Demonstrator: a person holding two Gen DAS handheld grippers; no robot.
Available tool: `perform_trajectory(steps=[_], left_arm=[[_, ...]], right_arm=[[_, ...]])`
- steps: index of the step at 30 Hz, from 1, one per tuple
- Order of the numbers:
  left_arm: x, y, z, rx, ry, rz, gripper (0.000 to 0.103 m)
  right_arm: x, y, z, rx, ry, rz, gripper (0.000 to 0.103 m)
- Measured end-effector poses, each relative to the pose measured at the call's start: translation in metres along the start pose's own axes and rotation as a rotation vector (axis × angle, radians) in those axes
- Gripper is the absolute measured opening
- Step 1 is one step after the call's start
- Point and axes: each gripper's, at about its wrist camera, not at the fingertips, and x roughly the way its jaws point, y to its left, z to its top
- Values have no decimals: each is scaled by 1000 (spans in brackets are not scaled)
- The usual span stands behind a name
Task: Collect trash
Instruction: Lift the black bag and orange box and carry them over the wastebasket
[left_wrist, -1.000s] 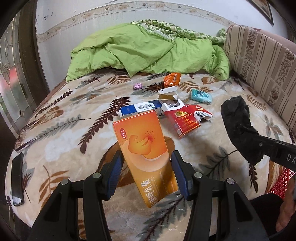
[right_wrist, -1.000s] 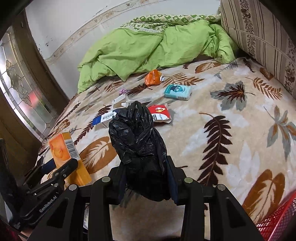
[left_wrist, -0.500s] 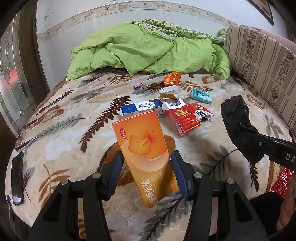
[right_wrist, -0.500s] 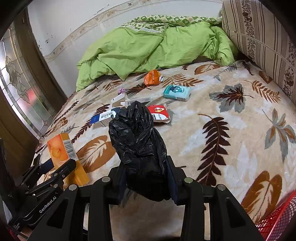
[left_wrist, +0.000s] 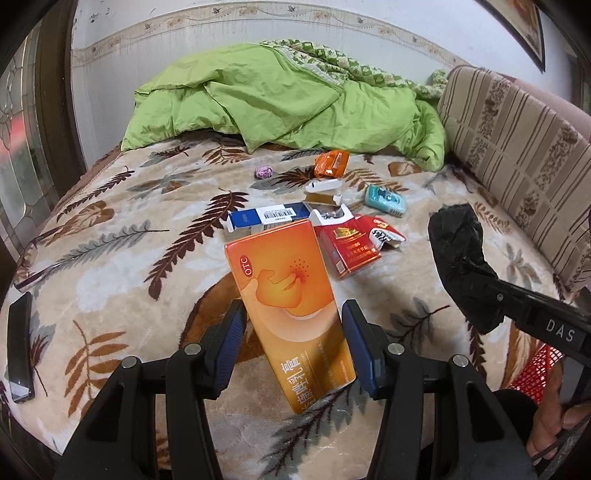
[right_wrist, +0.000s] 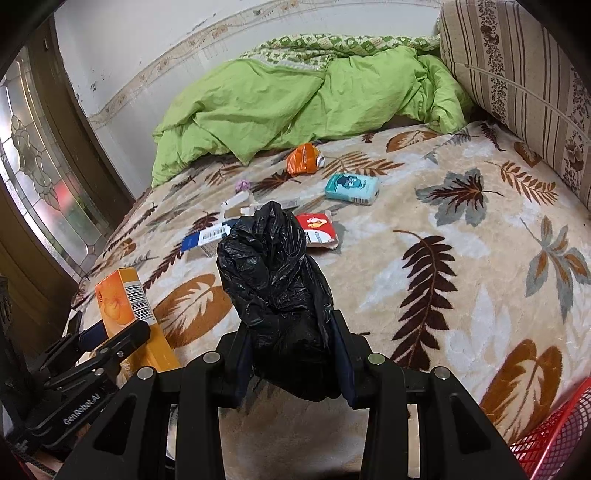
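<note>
Above a leaf-patterned blanket (left_wrist: 110, 236): left gripper (left_wrist: 291, 343) clamping an orange ointment box (left_wrist: 288, 295), right gripper (right_wrist: 293, 354) pinching a crumpled black plastic bag (right_wrist: 277, 288).

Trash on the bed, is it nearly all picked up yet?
Not nearly. The left tongs hold an orange box, and the right tongs grip a bunched black bag. Nothing shows bagged. Left on the blanket: red packs, blue box, teal pack, orange wrapper.

the right gripper (right_wrist: 293, 354) clamps a bunched black bag (right_wrist: 275, 291) above the leaf-patterned blanket (right_wrist: 461, 280).
</note>
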Motion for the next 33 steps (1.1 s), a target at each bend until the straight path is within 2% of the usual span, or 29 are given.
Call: perform_trajectory(steps=[7,10,14,20,25,29,33], left_arm=[[-13,-6,5,18,-8,-42,52],[-19,-20,9,49,-8,-85,52],[-29,-60,16,134,-11,-181,52],[-37,-141,21,272,33,-369,52],[-49,-211,18,403,54,-513,52],[-51,-272,2,504,141,-644,53],[-45,-313,-18,565,212,-700,53]], right_arm=[[-19,-1,-5,31,26,45,41],[-39,-8,-6,59,17,62,41],[-72,-35,-13,133,4,61,41],[-130,-93,-35,277,-45,-32,41],[-188,-150,-62,414,-101,-154,41],[-222,-187,-82,502,-132,-241,41],[-243,-214,-102,583,-143,-286,41]])
